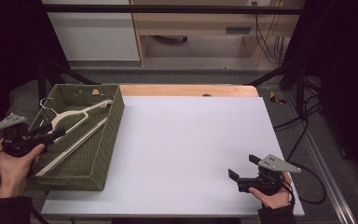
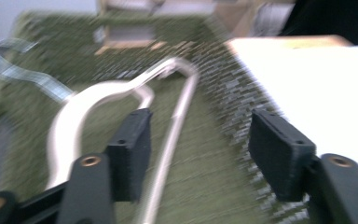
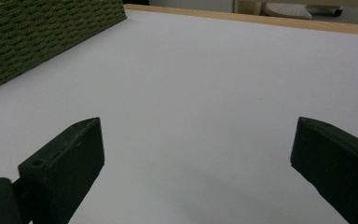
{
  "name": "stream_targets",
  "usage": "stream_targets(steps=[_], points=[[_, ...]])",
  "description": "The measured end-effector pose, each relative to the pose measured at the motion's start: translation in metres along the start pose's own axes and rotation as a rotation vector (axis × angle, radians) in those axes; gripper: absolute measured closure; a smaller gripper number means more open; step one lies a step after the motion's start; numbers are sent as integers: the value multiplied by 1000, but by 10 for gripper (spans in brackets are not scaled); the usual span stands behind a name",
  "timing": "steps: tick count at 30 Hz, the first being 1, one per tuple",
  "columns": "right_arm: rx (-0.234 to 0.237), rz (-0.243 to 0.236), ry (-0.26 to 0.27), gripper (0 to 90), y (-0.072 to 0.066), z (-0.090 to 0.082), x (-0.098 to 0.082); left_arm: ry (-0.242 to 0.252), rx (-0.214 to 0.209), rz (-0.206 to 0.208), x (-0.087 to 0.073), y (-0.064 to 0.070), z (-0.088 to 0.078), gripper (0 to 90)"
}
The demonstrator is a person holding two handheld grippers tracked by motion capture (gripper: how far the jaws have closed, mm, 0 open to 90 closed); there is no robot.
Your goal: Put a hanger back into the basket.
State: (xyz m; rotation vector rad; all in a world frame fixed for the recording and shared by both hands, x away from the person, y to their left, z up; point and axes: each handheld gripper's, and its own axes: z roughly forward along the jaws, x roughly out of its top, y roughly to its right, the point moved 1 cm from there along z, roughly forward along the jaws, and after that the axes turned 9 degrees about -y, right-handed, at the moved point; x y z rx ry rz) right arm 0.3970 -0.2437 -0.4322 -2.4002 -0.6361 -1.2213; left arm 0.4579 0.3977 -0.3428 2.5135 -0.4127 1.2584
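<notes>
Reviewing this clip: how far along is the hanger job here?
Barely started, it seems. The hanger lies in the basket, ungrasped. In hand: the left gripper is open over the hanger inside the basket. The right gripper is open on the white mat. Grasping and lifting it out appear left.

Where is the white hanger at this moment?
In the high view, the white hanger lies inside the green basket at the table's left, just beyond the open left claw.

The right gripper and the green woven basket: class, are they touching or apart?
Apart. In the high view, the right gripper sits near the table's front right, with bare white tabletop between it and the basket.
</notes>
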Motion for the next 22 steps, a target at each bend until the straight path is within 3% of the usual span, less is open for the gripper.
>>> stream_targets(steps=[3, 8, 12, 17, 22], points=[[0, 2, 6, 31, 0, -1, 0, 44, -45, 62, 1, 24, -3, 285], [3, -1, 15, 30, 0, -3, 1, 94, -163, 132, -3, 65, 2, 177], [6, -1, 23, 28, 0, -5, 1, 93, -221, 182, -14, 94, 13, 105], [5, -2, 28, 27, 1, -6, 1, 99, -246, 183, -25, 113, 23, 56], [8, -3, 29, 26, 2, -7, 1, 92, -243, 190, -30, 117, 27, 44]])
